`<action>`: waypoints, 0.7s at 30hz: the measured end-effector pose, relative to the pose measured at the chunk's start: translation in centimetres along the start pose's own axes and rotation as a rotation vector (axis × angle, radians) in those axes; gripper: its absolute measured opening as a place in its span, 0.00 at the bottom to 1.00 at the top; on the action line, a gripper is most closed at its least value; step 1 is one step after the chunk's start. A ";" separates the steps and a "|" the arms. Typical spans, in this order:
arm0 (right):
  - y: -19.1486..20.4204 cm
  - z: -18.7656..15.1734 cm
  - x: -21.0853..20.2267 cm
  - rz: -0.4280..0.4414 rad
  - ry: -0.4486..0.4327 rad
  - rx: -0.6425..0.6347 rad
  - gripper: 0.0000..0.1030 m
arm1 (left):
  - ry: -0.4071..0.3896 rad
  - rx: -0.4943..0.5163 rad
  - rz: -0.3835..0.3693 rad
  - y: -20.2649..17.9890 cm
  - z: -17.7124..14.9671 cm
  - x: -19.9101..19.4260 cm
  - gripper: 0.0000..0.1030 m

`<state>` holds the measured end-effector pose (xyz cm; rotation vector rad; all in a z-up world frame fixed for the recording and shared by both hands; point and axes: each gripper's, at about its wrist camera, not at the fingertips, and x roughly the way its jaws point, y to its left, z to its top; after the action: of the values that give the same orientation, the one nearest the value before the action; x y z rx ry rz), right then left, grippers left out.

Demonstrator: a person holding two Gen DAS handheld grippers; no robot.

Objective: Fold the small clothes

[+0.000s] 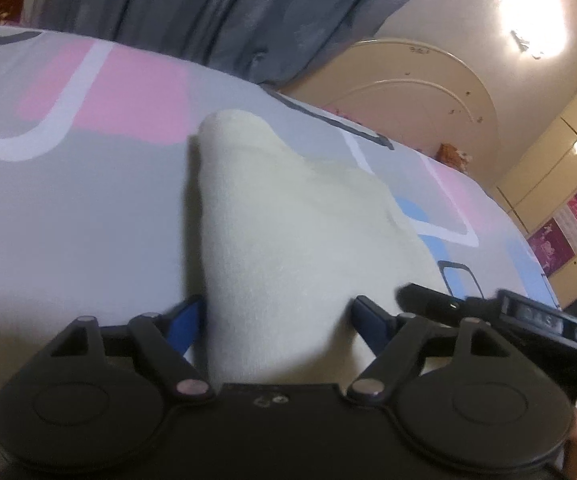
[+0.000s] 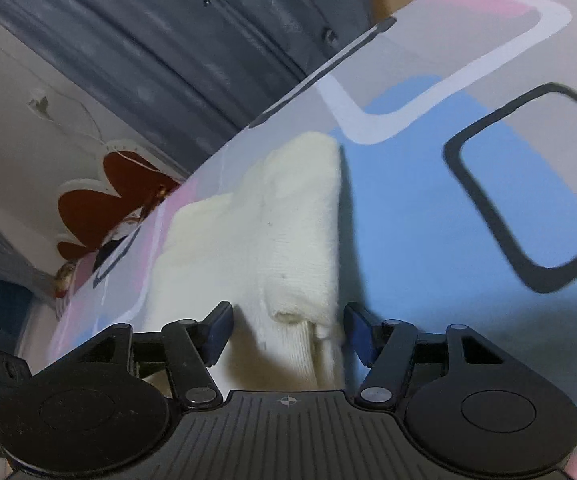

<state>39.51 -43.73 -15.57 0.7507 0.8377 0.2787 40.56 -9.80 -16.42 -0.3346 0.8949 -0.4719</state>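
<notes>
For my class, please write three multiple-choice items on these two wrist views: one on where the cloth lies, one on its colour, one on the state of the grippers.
1. Where does the cream cloth lie?
A. On the patterned bedsheet
B. On a wooden floor
C. In a basket

2. What colour is the cloth?
A. Dark red
B. Cream
C. Navy

3. How do the left gripper and right gripper stand?
A. Both shut tight
B. One open, one shut
C. Both open, fingers either side of cloth

Answers: 1 A, the sheet surrounds the cloth in both views. 2 B, it is pale cream throughout. 3 C, each view shows the blue pads apart with cloth between.
</notes>
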 end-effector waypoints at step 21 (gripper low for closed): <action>7.4 -1.2 -1.8 0.055 -0.041 -0.107 0.31 | -0.099 0.069 0.076 -1.5 2.1 -7.7 0.39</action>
<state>37.86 -38.70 -9.93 0.6783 0.7577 0.3534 37.75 -6.88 -9.40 -0.2576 0.7905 -0.4120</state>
